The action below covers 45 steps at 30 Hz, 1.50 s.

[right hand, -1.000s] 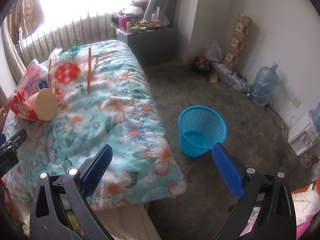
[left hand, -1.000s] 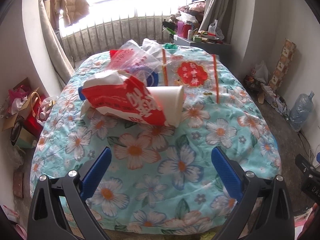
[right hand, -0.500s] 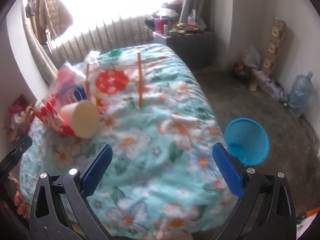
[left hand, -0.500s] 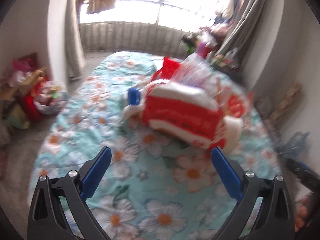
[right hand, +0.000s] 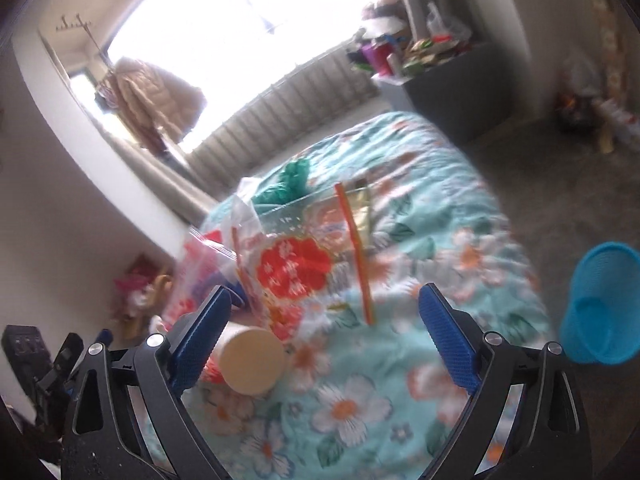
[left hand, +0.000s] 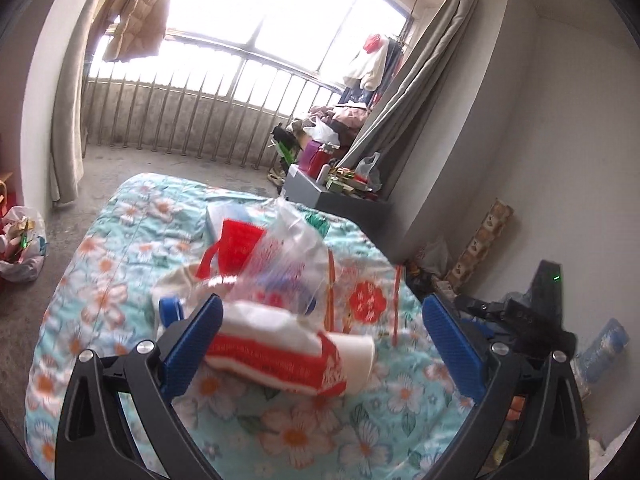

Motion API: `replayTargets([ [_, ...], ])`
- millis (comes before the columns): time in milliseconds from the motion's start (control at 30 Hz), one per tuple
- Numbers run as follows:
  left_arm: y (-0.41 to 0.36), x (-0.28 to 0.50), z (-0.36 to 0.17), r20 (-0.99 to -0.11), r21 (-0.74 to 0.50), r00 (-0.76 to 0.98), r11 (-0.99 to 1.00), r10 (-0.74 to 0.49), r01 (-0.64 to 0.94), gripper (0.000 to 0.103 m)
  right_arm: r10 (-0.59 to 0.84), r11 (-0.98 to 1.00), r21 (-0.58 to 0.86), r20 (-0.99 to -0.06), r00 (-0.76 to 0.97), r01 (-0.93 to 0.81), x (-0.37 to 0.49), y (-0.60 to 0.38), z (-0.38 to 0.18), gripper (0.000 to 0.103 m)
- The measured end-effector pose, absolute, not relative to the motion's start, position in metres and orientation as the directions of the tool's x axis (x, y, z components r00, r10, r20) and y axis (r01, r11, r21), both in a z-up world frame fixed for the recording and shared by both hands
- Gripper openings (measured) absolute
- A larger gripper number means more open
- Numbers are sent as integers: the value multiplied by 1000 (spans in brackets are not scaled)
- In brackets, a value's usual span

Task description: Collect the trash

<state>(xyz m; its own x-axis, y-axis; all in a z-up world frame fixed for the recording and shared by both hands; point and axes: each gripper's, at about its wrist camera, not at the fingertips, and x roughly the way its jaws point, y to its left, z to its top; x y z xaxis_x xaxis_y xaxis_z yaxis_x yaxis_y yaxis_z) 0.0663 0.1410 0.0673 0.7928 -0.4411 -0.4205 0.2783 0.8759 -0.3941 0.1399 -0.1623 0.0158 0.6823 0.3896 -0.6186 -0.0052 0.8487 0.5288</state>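
Trash lies in a heap on the floral bed cover (left hand: 100, 280). A red and white wrapper (left hand: 276, 356) lies nearest, with a paper cup (left hand: 356, 360) on its side against it. Behind are a clear plastic bag (left hand: 292, 256) and a flat clear packet with a red flower print (left hand: 366, 302). My left gripper (left hand: 320, 344) is open, its fingers either side of the wrapper and cup. My right gripper (right hand: 324, 332) is open over the bed, with the cup (right hand: 252, 360) by its left finger and the flower packet (right hand: 296, 268) ahead. A blue mesh bin (right hand: 600, 304) stands on the floor to the right.
A grey cabinet (left hand: 336, 204) piled with clutter stands past the bed's far end by the window railing. Bags of clutter (left hand: 20, 240) sit on the floor to the left. The right gripper's body (left hand: 516, 316) shows at the left wrist view's right edge. A water bottle (left hand: 600, 348) lies by the wall.
Both grippers have moved in over the bed toward the trash heap. The wrapper and cup now sit between the left gripper's fingers. Both stay open.
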Motion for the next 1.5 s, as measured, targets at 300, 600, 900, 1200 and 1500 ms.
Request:
replayTargets([
  [300,153,189,86,-563,-431,604,824,-564,368,83,605,720,689,-565,561,-83,205,-174,-18,83],
  [600,131,275,37,-754,-420,365,828,-547,372,59,719,617,777,-492,491,-124,243,-188,-35,75],
  [900,134,279,29,-765,-450,314,815,-563,365,21,790,560,813,-465,401,-159,254,-182,-48,51],
  [1200,132,265,48,-739,-402,384,820,-553,407,4,743,636,740,-510,434,-219,244,-175,-27,8],
  [1500,132,224,117,-616,-317,571,834,-543,451,0,686,667,707,-457,567,-237,220,-196,21,4],
])
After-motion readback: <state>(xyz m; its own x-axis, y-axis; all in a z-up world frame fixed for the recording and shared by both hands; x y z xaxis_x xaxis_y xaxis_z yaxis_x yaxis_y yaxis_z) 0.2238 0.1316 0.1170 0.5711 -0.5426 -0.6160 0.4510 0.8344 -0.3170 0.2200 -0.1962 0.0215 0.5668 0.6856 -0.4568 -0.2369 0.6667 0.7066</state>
